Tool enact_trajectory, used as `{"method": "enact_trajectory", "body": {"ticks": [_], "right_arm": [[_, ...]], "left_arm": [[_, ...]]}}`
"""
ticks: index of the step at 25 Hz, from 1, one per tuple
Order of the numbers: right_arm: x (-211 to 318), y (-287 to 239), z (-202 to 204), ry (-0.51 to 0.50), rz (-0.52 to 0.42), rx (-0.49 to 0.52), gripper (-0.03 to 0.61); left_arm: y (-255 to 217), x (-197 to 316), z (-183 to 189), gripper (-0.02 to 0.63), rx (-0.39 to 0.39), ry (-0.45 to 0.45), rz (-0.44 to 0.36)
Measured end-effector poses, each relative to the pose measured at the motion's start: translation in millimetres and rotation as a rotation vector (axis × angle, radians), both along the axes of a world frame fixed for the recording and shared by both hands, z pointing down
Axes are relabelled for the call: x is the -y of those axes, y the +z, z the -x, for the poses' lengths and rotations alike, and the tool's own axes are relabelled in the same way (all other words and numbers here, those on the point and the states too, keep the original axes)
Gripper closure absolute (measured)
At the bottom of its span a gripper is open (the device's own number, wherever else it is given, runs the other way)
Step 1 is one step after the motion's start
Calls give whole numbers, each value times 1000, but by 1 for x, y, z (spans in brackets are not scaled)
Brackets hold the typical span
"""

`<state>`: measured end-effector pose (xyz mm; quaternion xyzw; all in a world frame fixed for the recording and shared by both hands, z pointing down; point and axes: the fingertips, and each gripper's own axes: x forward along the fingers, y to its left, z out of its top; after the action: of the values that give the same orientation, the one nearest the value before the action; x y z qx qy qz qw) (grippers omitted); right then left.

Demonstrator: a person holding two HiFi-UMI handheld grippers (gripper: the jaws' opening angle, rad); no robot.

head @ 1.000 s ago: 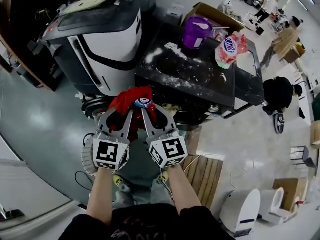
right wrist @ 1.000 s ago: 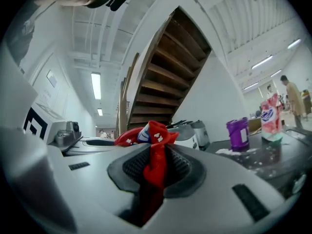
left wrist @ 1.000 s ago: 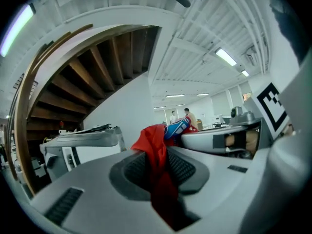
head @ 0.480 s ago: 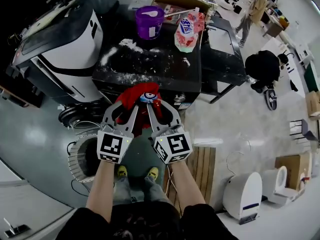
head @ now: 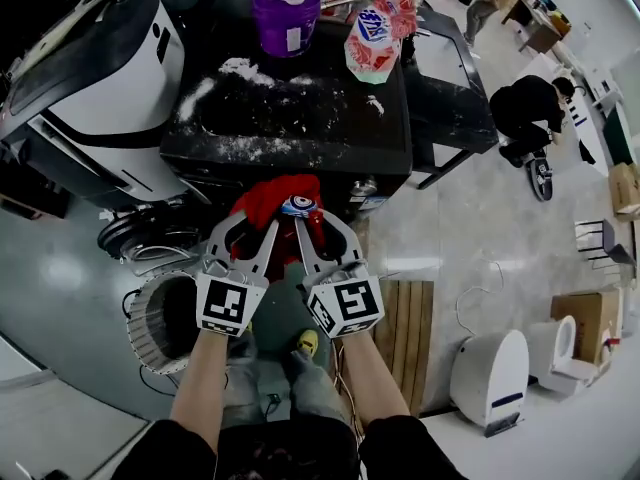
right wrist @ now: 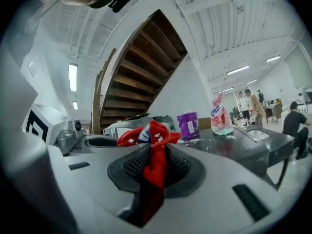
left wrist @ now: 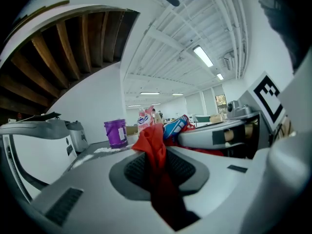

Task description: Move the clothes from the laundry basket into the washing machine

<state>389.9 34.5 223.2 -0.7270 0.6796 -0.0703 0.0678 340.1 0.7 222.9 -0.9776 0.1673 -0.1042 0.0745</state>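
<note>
The left gripper (head: 252, 230) has its jaws almost together, with only a thin fold of the red garment (head: 272, 198) pinched between the pads. The right gripper (head: 322, 230), just beside it at 3 o'clock, is closed in the same way on another fold of the same cloth. The garment is bunched at the two tips and hangs in the air between them, with a blue and white print showing on top.

At 8 o'clock from the grippers, low on the floor, stands the laundry basket (head: 148, 320), and I cannot see what is left inside. At 12 o'clock is the black counter (head: 320, 108), dusted with white powder, and its front edge is near the cloth. Farther along at 12 o'clock is a purple tub (head: 286, 16), and at 1 o'clock a detergent bag (head: 372, 36). A dark round ring (head: 135, 236) at 9 o'clock may be the washer door, but I am not sure.

The danger I see is the small grip. If the two grippers move apart or at different speeds, the fold may slide out of one. The loose part could also catch on the counter edge or brush the powder.
</note>
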Motion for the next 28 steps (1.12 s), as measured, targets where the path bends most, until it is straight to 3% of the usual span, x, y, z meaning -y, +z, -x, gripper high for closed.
{"method": "enact_trajectory", "body": {"ticks": [10,21,28], "right_arm": [[24,128,-3,73,34,10,512],[50,297,-27,114,21,-30,512],[92,384,-51,119,-8,-101,512]], "left_arm": [[129,28,-6,525,44,77,-79],[300,54,-31,525,-12,51,-101],[387,97,-54,525,-39,28,-220]]}}
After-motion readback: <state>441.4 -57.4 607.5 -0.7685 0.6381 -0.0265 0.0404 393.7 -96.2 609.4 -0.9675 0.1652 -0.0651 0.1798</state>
